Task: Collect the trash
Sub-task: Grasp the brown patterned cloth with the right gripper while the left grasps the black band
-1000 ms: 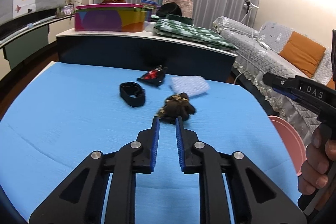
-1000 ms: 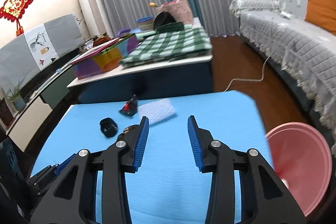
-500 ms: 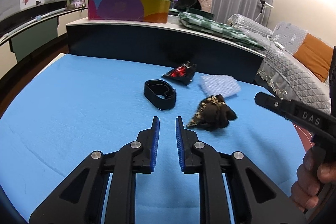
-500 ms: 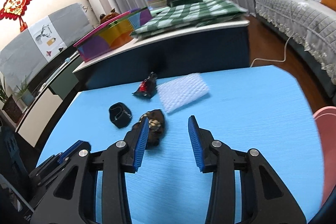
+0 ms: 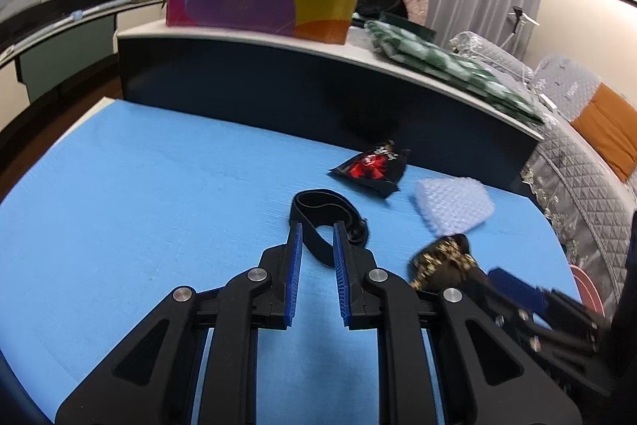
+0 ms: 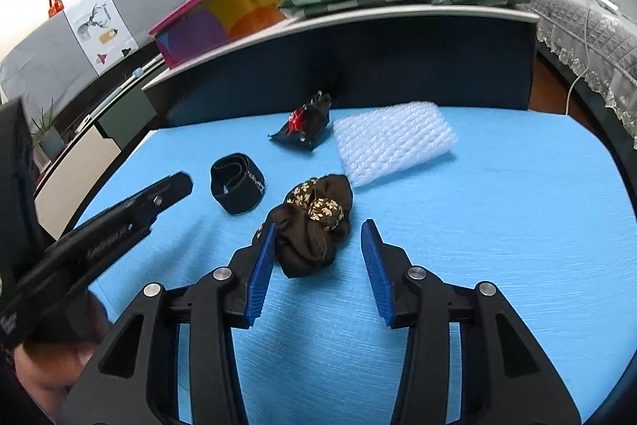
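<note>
Lying on the blue table [image 6: 497, 226], a brown scrunchie [image 6: 314, 226] sits between the opening right gripper [image 6: 318, 234] jaws, untouched; left gripper [image 5: 317, 237], narrowly parted, straddles a black band [image 5: 318, 210]; pink bin [image 5: 589, 289] contents hidden.
</note>
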Motion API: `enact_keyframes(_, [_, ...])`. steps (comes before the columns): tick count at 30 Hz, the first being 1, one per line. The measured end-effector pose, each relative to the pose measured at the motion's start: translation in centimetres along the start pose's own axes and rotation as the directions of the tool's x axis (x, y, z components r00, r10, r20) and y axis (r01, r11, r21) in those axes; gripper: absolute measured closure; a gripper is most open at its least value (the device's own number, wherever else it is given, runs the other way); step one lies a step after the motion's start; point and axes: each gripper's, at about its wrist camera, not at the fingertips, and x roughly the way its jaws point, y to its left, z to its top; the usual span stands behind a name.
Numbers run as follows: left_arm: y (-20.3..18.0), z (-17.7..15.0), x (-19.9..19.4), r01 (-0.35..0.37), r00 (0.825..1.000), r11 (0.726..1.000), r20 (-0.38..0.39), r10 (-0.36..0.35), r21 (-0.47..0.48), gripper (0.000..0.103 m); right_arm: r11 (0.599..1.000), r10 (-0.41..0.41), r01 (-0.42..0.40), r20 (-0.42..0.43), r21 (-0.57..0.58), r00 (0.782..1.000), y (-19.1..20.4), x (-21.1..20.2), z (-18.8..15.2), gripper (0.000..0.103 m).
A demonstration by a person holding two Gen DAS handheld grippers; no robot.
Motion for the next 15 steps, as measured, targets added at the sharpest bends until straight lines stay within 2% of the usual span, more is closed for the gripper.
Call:
enact_keyframes(4, [0.5,0.1,1.5,-0.009,0.999,1.000,-0.040,0.008,-0.026,0.087,1.000,0.005,-0.005,-0.009,-0.005,1.000,0.2,0.2,0.0,0.068])
enact_keyframes(6, [0.5,0.3,1.8,-0.006,0.999,0.999,-0.040,0.005,-0.034,0.087,1.000,0.007,-0.007,-0.010,-0.007,1.000,0.2,0.3,0.0,0.076])
enact_keyframes(14, [0.0,0.4,2.9,-0.004,0.996,1.000,-0.092,0.003,-0.008,0.087,1.000,0.010,-0.010,-0.013,-0.023,1.000,0.4,0.1,-0.1,0.089])
enact_keyframes(15, [0.0,0.3,3.0,-0.001,0.995,1.000,-0.100,0.000,-0.011,0.090,1.000,0.010,-0.010,-0.013,-0.025,1.000,0.5,0.1,0.0,0.089])
